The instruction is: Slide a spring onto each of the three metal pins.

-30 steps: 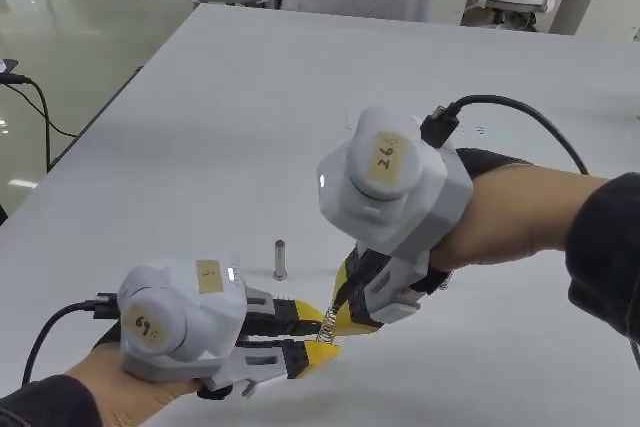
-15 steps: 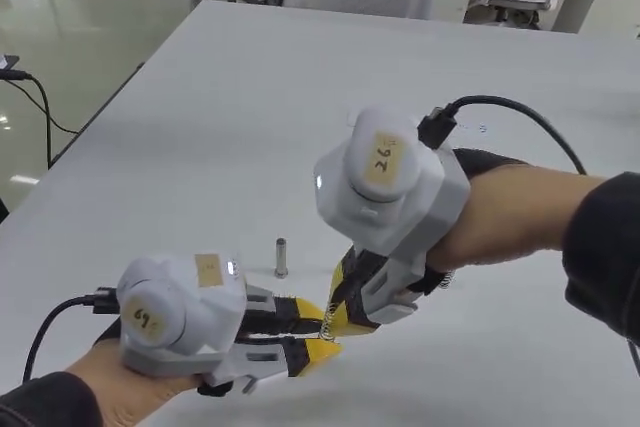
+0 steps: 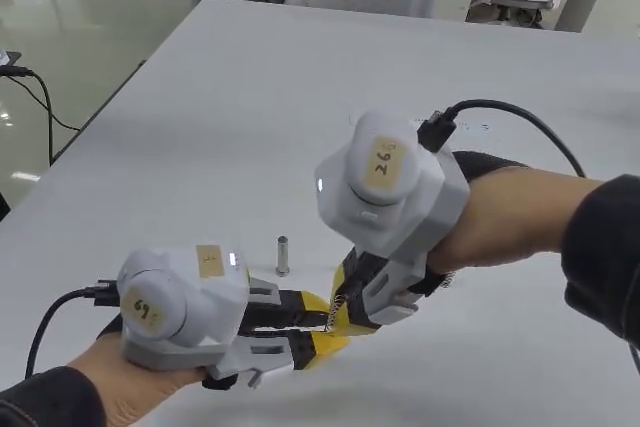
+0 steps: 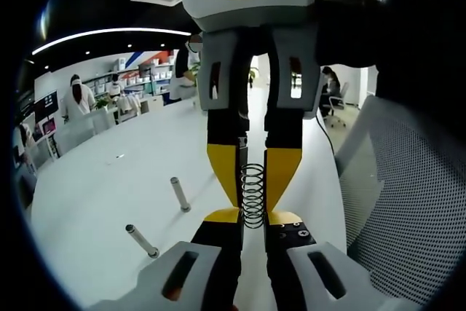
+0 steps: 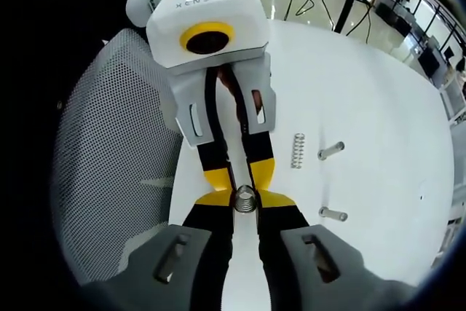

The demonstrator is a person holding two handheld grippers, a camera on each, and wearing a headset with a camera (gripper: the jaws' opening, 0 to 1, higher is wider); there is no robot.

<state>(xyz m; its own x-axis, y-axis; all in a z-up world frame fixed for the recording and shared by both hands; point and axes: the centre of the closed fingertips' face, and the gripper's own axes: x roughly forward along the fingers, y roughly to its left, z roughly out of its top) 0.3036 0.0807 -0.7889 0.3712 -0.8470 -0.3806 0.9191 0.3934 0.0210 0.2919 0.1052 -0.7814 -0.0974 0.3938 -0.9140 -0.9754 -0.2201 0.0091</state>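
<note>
Head view: the left hand-held gripper point(image 3: 322, 329) and right hand-held gripper point(image 3: 344, 317) meet tip to tip over the white counter point(image 3: 250, 97), with the spring point(image 3: 333, 309) between their yellow tips and one pin point(image 3: 283, 255) upright just beyond the left one's jaws. Left gripper view: we see the spring lying lengthwise between the right one's pads, clamped, while the left's jaws sit nearly together at its near end; we cannot tell whether they grip. Right gripper view: spring end-on between its own tips, a loose spring point(image 5: 298, 149) lying to their right.
</note>
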